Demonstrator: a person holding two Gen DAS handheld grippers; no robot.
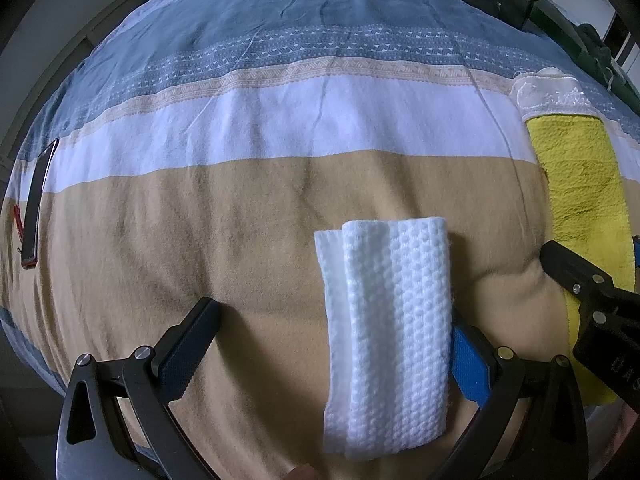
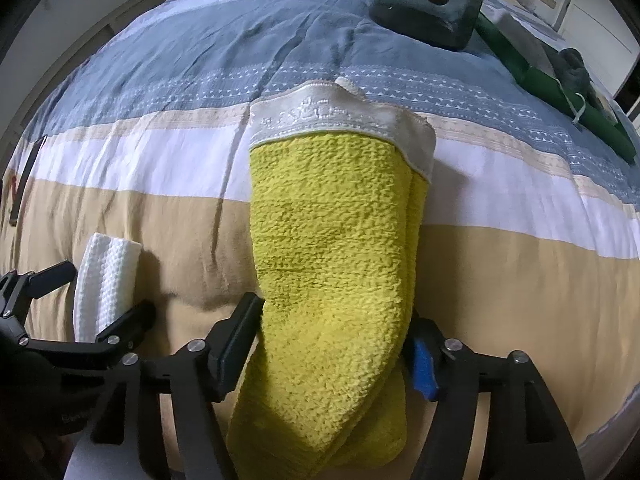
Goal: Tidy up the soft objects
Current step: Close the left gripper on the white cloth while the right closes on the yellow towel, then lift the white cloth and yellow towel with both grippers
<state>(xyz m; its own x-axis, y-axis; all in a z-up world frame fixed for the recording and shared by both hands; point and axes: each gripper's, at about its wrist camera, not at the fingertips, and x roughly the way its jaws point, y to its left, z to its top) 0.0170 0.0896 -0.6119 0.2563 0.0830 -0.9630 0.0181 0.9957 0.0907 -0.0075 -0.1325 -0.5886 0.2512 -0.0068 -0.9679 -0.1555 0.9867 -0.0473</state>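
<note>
Towels [image 2: 332,264] w/ phone [image 1: 38,204] nearby

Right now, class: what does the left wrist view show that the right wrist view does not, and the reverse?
Only the left wrist view shows the whole white waffle cloth, from end to end. Only the right wrist view shows the yellow towel's full length and the green bundle. Both share the striped bedspread, both cloths, the dark phone-like slab at the left edge, and the left gripper and right gripper.
</note>
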